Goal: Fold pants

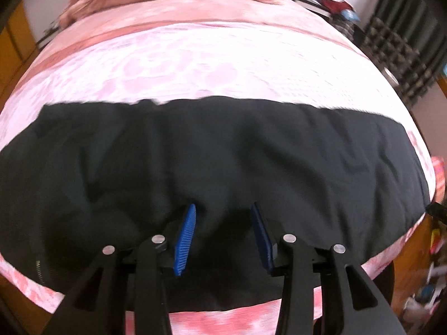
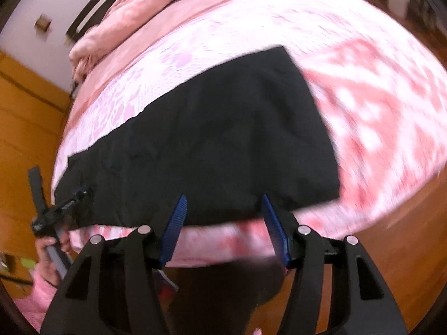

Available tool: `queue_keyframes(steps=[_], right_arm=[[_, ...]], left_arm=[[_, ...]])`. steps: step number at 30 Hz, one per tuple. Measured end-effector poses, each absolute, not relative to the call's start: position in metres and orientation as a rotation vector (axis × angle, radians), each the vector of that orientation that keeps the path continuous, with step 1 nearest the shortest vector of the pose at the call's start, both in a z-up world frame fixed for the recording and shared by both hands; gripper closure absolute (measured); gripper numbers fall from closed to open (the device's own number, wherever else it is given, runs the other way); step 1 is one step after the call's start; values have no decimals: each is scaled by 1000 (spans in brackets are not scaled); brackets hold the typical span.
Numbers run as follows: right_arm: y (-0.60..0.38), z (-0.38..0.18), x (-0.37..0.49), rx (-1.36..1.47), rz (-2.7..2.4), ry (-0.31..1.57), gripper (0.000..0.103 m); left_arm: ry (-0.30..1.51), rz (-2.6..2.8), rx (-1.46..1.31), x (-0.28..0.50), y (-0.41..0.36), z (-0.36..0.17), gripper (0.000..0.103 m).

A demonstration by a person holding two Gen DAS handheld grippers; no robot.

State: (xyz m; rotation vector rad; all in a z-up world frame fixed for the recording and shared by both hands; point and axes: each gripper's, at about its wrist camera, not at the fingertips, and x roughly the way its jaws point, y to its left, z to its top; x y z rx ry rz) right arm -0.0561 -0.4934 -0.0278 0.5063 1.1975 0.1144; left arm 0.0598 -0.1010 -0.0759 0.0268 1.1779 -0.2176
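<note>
Left wrist view shows the black pants (image 1: 218, 162) spread across the pink patterned bedspread (image 1: 195, 64), with their long axis running side to side, square across the line of the fingers. The left gripper (image 1: 223, 209) hovers over the near part of the cloth, its blue ribbed pads (image 1: 185, 240) standing well apart with nothing between them; dark fabric lies beneath and ahead of the tips. A zipper (image 1: 39, 273) shows at the near-left of the fingers, which suggests the waist end lies out that way.

From the right wrist view, the pants (image 2: 223, 139) sit ahead of and slightly to the left of the fingers, ending in a squared-off edge ahead and to the right, likely the leg hems. The right gripper (image 2: 223, 199) also stands wide, empty, with its tips just at the near long edge of the cloth, over the strip of bedspread (image 2: 377, 97) at the mattress edge. Far to the left of these fingers, the left gripper (image 2: 78, 192) reaches onto the fabric, held by a hand (image 2: 54, 247) in a pink sleeve (image 2: 36, 298).

Both grippers are near the same long edge, so whichever fold comes next probably starts from that near side; the right one looks better placed on the edge itself.
</note>
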Motion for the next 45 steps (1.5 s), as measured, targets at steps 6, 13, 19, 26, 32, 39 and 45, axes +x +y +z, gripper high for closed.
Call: queue_keyframes(steps=[6,13,19,26,32,39,45], right_arm=[[-515,-52,-70,643,88,1212,44],[-534,-83,-63,774,57,1207,34],[-538,-83,-56,855,70,1163,32],[-527,-60,-41,814,115,1074,88],[-513,17,-25,658,202,905,91],[-529,-26,-12,640,44,1051,91],[-537,-60,-23,698,-13,1108,90]], left_arm=[[1166,-321,82,65,-155,-71,58],[1186,-351,120,77,-181,-83,54],[1206,-350,105,75,-182,-89,53],[1211,-355,72,71,-174,-92,51],[1175,-350,-4,69,-170,-81,50],[1177,-280,49,73,-164,-105,44],[1174,-304,26,66,-156,-97,43]])
